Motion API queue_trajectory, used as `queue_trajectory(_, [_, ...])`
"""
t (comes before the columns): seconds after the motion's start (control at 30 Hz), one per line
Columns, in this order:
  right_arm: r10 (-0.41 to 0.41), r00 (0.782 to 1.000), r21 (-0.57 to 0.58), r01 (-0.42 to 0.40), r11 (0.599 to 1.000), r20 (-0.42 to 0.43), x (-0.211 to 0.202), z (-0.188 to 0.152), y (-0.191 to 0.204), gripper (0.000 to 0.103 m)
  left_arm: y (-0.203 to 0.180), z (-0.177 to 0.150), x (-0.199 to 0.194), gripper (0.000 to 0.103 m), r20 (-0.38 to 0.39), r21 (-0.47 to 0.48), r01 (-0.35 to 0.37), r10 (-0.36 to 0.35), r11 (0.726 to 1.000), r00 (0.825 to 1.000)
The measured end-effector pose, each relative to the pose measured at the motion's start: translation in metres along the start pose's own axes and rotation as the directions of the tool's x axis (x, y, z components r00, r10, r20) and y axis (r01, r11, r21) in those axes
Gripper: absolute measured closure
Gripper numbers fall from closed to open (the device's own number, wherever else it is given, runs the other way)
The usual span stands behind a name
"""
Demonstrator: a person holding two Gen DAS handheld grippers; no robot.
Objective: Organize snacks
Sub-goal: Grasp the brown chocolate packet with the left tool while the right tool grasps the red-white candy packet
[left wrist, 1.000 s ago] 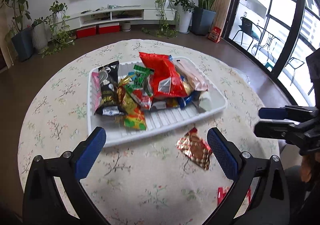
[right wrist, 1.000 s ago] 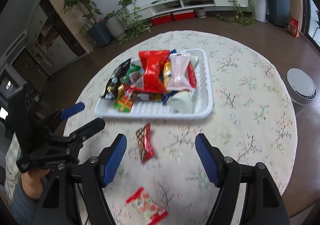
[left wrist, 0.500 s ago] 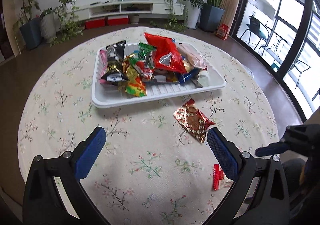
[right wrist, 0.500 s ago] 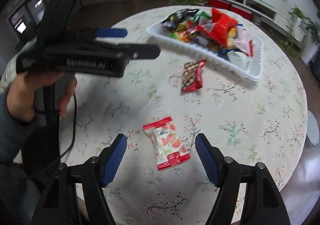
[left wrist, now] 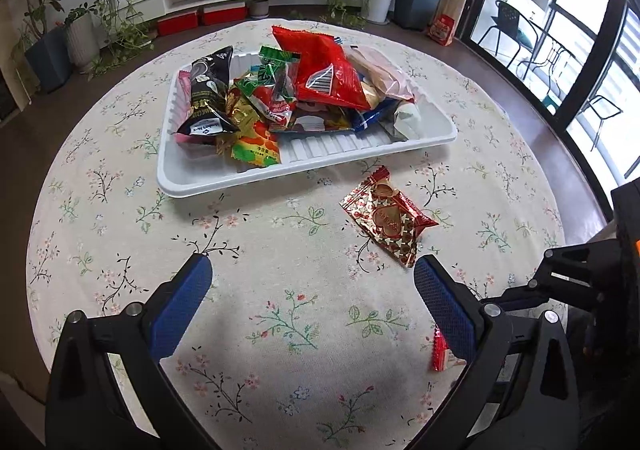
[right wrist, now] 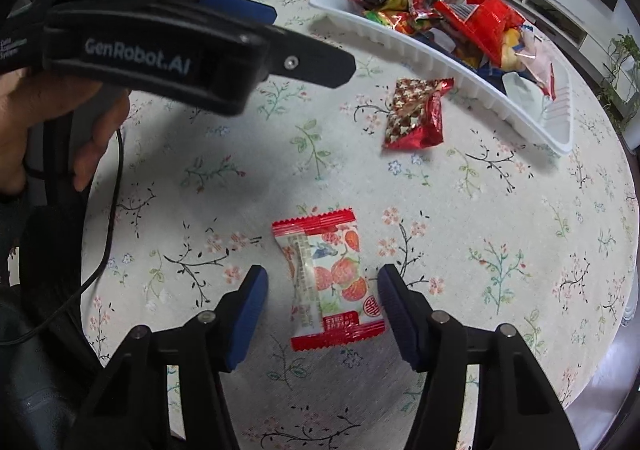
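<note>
A white tray (left wrist: 224,174) on the flowered round table holds several snack packets. A red-and-gold heart-print packet (left wrist: 390,220) lies on the cloth just in front of it, also in the right wrist view as the heart-print packet (right wrist: 416,118). A red-and-white strawberry packet (right wrist: 328,278) lies flat between the fingers of my right gripper (right wrist: 322,282), whose jaws are closing with a gap left on each side. My left gripper (left wrist: 312,282) hovers open over bare cloth, the heart-print packet just beyond its right fingertip (left wrist: 430,278).
The left gripper's body, held by a hand (right wrist: 44,122), fills the upper left of the right wrist view, its cable trailing down. The table edge curves near on the right. Plants, a TV shelf and glass doors ring the room.
The right gripper swung down over the strawberry packet and its jaws narrowed around it. The left gripper sank a little and tilted down, so the tray and heart-print packet look nearer.
</note>
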State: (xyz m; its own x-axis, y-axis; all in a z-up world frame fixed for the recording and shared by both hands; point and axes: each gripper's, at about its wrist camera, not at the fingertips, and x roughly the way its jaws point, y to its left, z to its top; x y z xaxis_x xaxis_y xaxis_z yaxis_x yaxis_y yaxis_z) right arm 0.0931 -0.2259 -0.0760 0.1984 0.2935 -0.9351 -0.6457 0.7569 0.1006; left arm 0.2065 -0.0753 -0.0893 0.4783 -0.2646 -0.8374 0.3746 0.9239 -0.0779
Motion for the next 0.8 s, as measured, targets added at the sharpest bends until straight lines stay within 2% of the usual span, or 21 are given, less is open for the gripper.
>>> queue_trajectory(0.23, [-0.024, 0.999, -0.038, 0.024, 0.999, -0.022, 0.004, 0.011, -0.001, 0.048, -0.011, 0.008, 0.013, 0.001, -0.029, 0.037, 0.005, -0.004, 0.999, 1.000])
queue_trajectory(0.4, [-0.016, 1.000, -0.039, 0.015, 0.999, -0.020, 0.000, 0.004, -0.004, 0.059, -0.032, 0.024, 0.030, 0.001, -0.067, 0.090, -0.009, 0.015, 0.996, 0.998])
queue_trajectory(0.57, [-0.001, 1.000, -0.032, 0.001, 0.999, -0.018, -0.006, -0.006, -0.011, 0.060, -0.045, 0.043, 0.046, 0.001, -0.089, 0.049, -0.022, 0.026, 0.999, 0.996])
queue_trajectory(0.8, [0.022, 1.000, -0.025, -0.022, 0.999, -0.015, -0.012, -0.013, -0.023, 0.060, -0.047, 0.049, 0.082, 0.001, -0.146, -0.027, -0.075, 0.071, 0.997, 0.987])
